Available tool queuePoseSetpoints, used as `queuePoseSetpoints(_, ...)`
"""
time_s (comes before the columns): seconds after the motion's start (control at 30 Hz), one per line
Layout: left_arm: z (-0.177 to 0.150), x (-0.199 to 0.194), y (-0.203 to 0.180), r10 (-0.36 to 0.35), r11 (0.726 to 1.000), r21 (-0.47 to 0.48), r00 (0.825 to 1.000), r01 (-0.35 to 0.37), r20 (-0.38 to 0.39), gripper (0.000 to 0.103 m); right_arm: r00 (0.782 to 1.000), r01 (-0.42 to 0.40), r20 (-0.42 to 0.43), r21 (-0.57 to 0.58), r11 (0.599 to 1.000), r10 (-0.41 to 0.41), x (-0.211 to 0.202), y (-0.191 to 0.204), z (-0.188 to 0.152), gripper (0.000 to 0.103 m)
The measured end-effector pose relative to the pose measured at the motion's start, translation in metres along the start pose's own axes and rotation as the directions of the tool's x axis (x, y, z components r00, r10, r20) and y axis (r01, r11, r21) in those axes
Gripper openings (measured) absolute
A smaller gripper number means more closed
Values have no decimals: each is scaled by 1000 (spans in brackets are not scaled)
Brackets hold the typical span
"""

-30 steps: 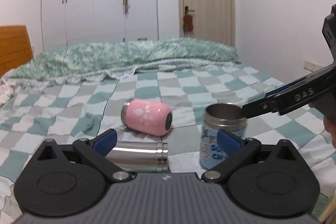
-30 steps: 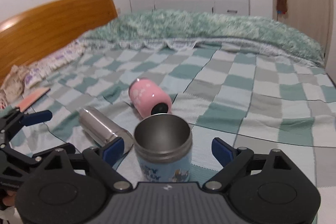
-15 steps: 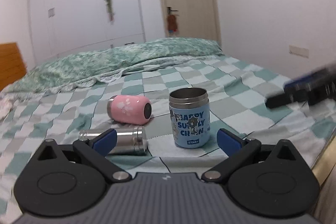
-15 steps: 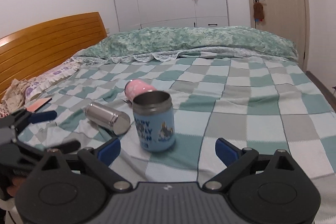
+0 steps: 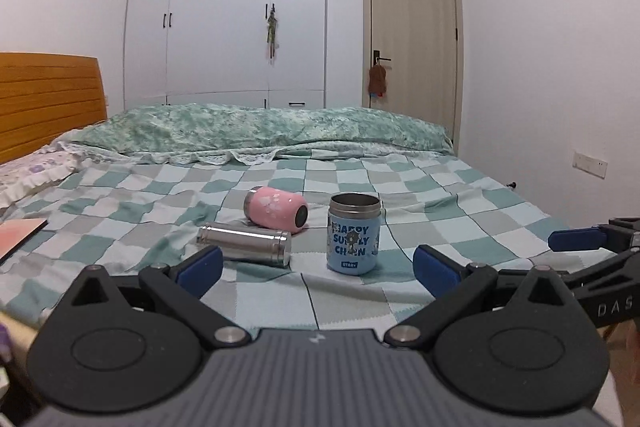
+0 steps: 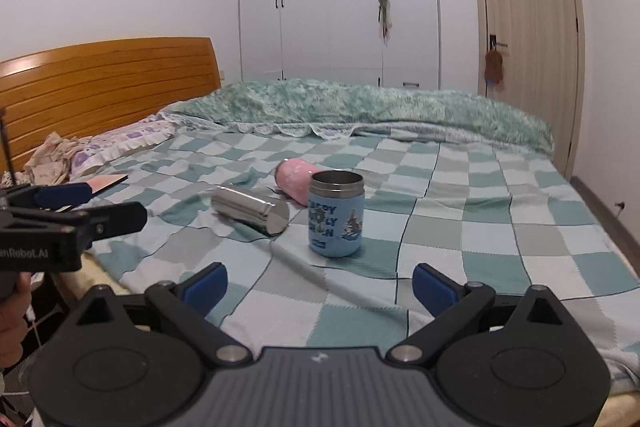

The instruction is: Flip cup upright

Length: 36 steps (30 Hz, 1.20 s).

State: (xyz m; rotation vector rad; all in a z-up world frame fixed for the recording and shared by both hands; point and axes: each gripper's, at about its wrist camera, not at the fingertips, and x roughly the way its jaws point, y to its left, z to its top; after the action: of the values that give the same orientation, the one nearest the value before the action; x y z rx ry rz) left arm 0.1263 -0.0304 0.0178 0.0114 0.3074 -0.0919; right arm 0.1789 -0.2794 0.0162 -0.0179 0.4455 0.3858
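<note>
A light blue cup [image 5: 353, 234] with a steel rim stands upright on the checked bedspread; it also shows in the right wrist view [image 6: 336, 214]. A pink cup [image 5: 276, 207] and a steel cup [image 5: 245, 242] lie on their sides just left of it, also in the right wrist view as the pink cup [image 6: 294, 177] and the steel cup [image 6: 251, 203]. My left gripper [image 5: 318, 267] is open and empty, short of the cups. My right gripper [image 6: 320, 283] is open and empty, pulled back near the bed's front edge.
The bed [image 6: 500, 211] carries a rumpled green duvet [image 5: 260, 127] at the far side. A wooden headboard [image 6: 104, 83] and pillow [image 6: 120, 143] are at the left. A pink flat object [image 5: 18, 233] lies at the left. A wardrobe [image 5: 228, 19] and door [image 5: 412, 39] stand behind.
Both grippers have pulled back and away from the cups. The blue cup stays upright on the bed, free of the right gripper. The pink and steel cups have not moved.
</note>
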Motion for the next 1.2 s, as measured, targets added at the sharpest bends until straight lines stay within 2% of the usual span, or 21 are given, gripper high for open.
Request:
queuePoseSetpoints(0.13, -5, -40, 0, 27, 999, -30, 999, -26, 29, 103, 999, 3, 35, 2, 1000, -3, -37, 15, -9, 101)
queuePoseSetpoints(0.2, -11, -60, 2, 43, 998, -53, 997, -40, 65, 103, 998, 16, 59, 18, 1000, -17, -54, 20, -15, 102)
queuePoseSetpoints(0.33, -24, -98, 5, 76, 997, -40, 987, -72, 138, 103, 990, 58, 126, 31, 998, -61, -84, 35, -30, 102)
queuePoseSetpoints(0.47, -34, -123, 11, 53, 998, -41, 990, -49, 127, 103, 981, 60, 182, 48, 997, -68, -110, 47, -47, 102)
queuePoseSetpoints(0.53, -37, -126, 16, 54, 997, -64, 992, -47, 117, 103, 978, 51, 199, 75, 996, -65, -118, 48, -53, 103)
queuePoseSetpoints(0.6, -41, -128, 20, 86, 991, -106, 992, -75, 97, 103, 977, 54, 201, 90, 995, -71, -120, 45, -55, 103)
queuePoseSetpoints(0.7, -45, -129, 25, 69, 990, -129, 994, -57, 86, 103, 978, 66, 189, 109, 992, -86, -118, 40, -57, 103)
queuePoseSetpoints(0.93, -46, -135, 17, 80, 994, -88, 990, -70, 114, 103, 985, 54, 161, 73, 996, -65, -110, 49, -60, 103)
queuePoseSetpoints(1.2, -46, -128, 14, 78, 994, -79, 994, -72, 76, 103, 988, 34, 148, 57, 998, -42, -109, 54, -62, 103)
